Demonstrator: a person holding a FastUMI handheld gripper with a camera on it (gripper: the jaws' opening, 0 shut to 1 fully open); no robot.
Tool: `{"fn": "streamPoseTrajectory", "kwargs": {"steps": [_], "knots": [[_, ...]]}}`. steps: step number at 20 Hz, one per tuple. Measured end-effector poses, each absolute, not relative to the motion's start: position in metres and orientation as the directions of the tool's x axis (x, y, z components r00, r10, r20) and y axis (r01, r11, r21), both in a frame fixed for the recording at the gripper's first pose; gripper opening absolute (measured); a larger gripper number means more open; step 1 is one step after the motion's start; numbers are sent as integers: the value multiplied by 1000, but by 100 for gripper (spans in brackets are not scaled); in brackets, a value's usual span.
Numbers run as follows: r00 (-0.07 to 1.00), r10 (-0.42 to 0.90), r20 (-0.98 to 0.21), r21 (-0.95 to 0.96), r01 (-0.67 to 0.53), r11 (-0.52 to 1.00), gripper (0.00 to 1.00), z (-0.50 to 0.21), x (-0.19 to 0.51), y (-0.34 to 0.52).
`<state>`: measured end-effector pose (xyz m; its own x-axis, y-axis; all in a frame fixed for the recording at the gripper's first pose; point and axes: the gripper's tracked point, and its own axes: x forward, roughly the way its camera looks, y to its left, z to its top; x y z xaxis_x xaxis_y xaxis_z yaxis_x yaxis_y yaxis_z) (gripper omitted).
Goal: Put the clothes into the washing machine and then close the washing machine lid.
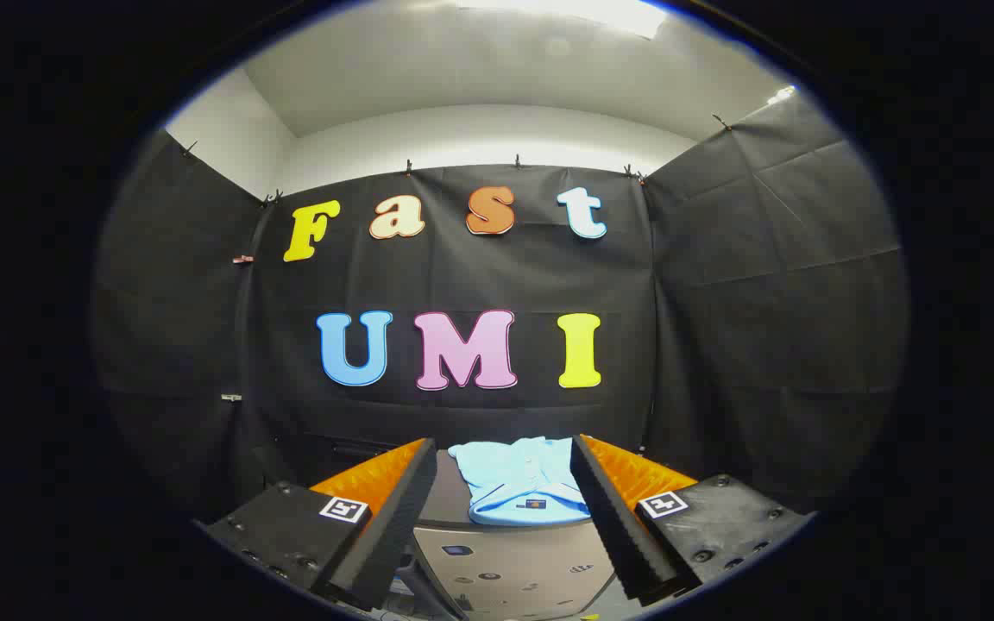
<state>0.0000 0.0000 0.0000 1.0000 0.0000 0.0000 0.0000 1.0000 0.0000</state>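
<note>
A folded light-blue garment (521,487) lies on the flat top of the washing machine (514,565), a grey-beige appliance with a dark lid panel under the cloth. The garment looks like a collared shirt with a row of small buttons down its middle and a small dark tag near its front fold. Its near fold reaches towards the front edge of the dark lid panel, and it sits roughly centred across the machine's width, its far part reaching towards the back edge of the top.

The gripper (504,483) hangs above and in front of the machine with its fingers spread wide apart, holding nothing. The garment shows in the gap between the two fingers, just ahead of them and lower; neither finger touches it. The right finger covers the garment's right edge from sight, while the left finger stands clear of the left edge, with a strip of dark lid showing between.

Below the garment, the machine's pale front panel carries a small display and several control marks. Black cloth walls (764,302) close the booth behind and to both sides.
</note>
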Motion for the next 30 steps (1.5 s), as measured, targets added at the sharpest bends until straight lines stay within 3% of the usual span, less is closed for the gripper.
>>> {"fn": "streamPoseTrajectory", "kwargs": {"steps": [30], "knots": [[1000,14,20,-6,-13,1000,98,11,-1,-2]]}}
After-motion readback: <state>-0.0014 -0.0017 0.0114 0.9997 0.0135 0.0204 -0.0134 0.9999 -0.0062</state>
